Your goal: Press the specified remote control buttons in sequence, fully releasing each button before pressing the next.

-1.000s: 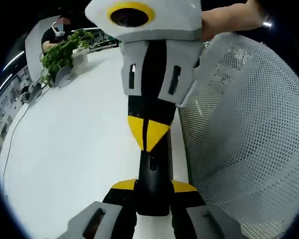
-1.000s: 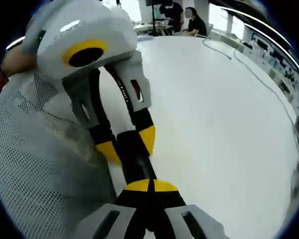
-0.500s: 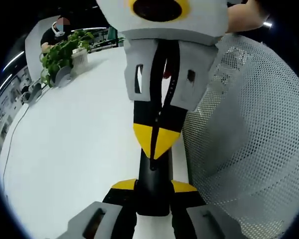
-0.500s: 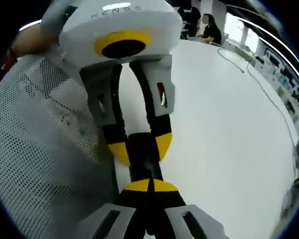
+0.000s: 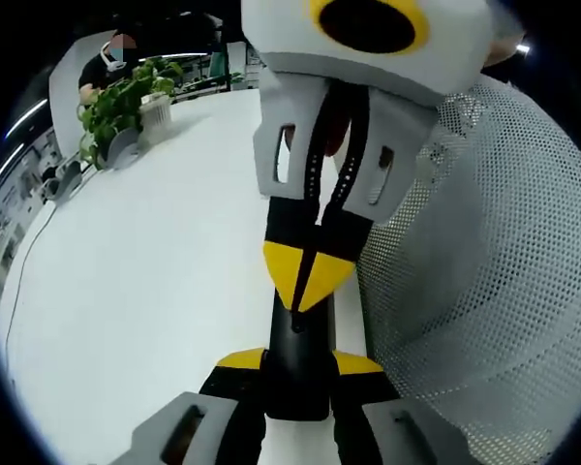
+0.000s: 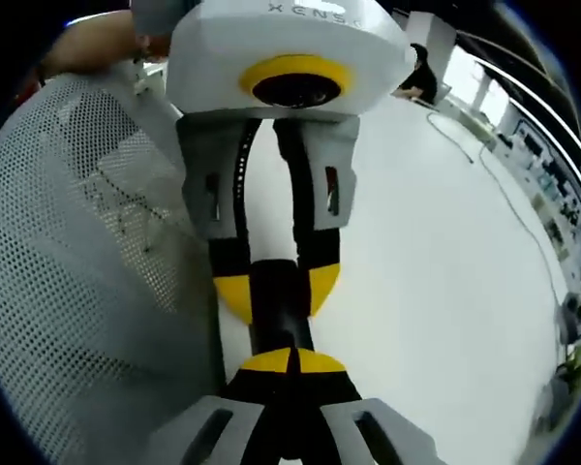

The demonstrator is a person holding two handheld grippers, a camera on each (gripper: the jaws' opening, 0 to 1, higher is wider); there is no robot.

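Note:
A slim black remote control (image 5: 296, 334) is clamped end-on between the yellow-tipped jaws of my left gripper (image 5: 298, 362), which is shut on it above the white table (image 5: 145, 271). My right gripper (image 5: 307, 276) comes down from the top of the left gripper view, shut, its joined yellow tips resting on the remote's upper face. In the right gripper view the right gripper (image 6: 290, 360) rises from the bottom with tips together against the remote (image 6: 274, 315). The left gripper (image 6: 275, 291) faces it there, holding the remote. The buttons are hidden.
A white mesh surface (image 5: 484, 271) curves close along one side of both grippers, also seen as the mesh (image 6: 68, 242). A potted plant (image 5: 116, 107) and a seated person (image 5: 111, 58) are at the table's far end. A cable (image 6: 508, 189) runs along the table's far side.
My right gripper has come closer over the remote, and its shut tips have slid a little further down the remote's face. The left gripper keeps holding the remote still.

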